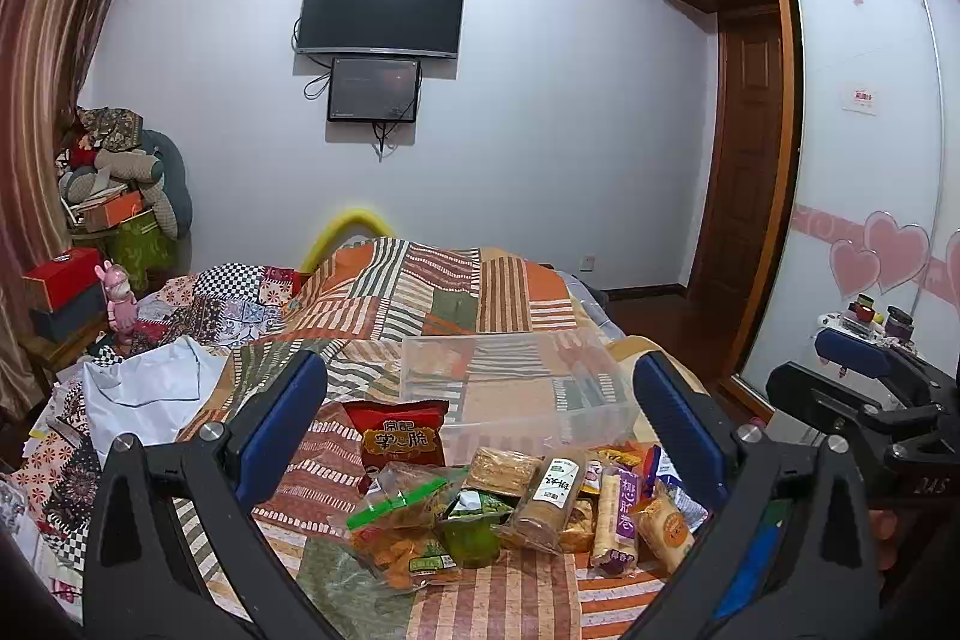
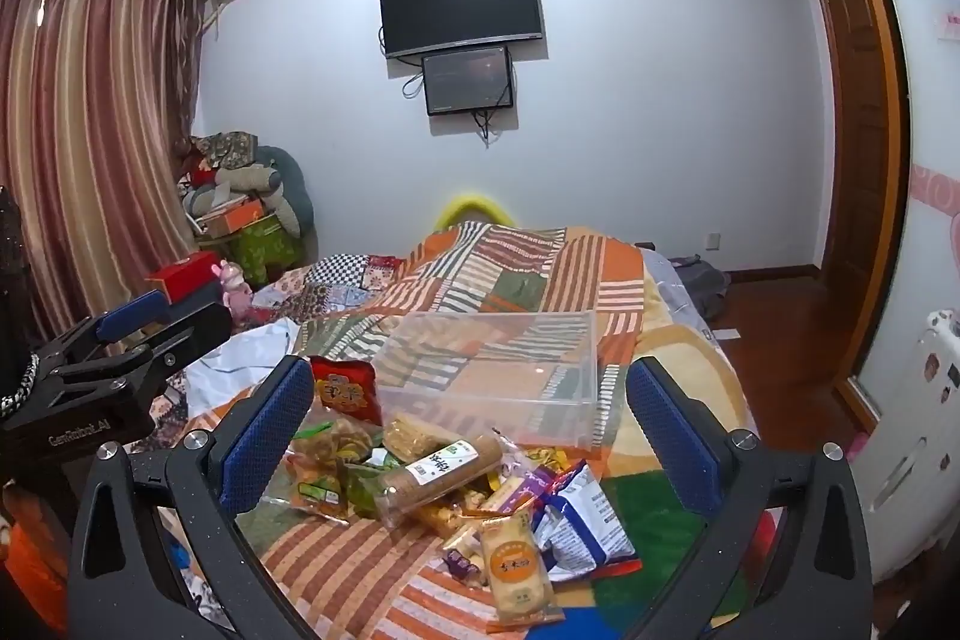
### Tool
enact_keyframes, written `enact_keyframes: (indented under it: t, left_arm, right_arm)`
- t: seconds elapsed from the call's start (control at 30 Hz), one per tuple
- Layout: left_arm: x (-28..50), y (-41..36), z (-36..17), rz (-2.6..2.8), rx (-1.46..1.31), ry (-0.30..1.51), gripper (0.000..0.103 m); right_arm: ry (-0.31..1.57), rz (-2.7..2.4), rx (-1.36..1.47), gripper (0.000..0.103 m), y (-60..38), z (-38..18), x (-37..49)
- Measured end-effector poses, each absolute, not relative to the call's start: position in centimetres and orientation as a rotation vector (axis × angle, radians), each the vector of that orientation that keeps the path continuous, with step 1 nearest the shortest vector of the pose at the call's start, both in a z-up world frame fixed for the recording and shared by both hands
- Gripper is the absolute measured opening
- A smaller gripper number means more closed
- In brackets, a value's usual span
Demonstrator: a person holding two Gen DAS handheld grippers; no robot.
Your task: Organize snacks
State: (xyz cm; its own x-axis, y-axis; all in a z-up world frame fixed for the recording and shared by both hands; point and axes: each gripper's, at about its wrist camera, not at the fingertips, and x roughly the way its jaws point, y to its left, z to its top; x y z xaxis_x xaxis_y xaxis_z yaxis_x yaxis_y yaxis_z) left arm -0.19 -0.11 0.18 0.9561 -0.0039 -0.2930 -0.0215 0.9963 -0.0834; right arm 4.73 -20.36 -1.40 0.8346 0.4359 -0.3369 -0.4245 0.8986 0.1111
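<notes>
A pile of snack packets [image 1: 510, 508] lies on the patchwork bedspread, also in the right wrist view [image 2: 444, 484]. It includes a red chip bag [image 1: 399, 436], a green-topped bag [image 1: 396, 526], a round cracker tube [image 2: 438, 472] and a blue-white bag [image 2: 576, 520]. Behind it stands an empty clear plastic bin [image 1: 516, 376], also in the right wrist view [image 2: 498, 370]. My left gripper [image 1: 480, 412] is open above the pile, holding nothing. My right gripper [image 2: 468, 412] is open and empty too. Each gripper also shows in the other's view: the right one [image 1: 864, 388], the left one [image 2: 120, 340].
The bed [image 1: 432, 292] fills the middle. White cloth [image 1: 150, 382] lies to the left. Boxes, a pink doll [image 1: 120, 298] and piled bedding stand at far left by the curtain. A wardrobe [image 1: 870, 160] and wooden floor are on the right. A TV hangs on the far wall.
</notes>
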Motion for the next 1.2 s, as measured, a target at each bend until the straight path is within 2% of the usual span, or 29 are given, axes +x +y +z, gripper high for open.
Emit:
enact_keyframes:
  t: [1.2]
  left_arm:
    - [-0.4, -0.88, -0.04, -0.002, -0.059, 0.292, 0.103]
  right_arm:
    - [0.364, 0.466, 0.04, 0.103, -20.35, -1.52, 4.55]
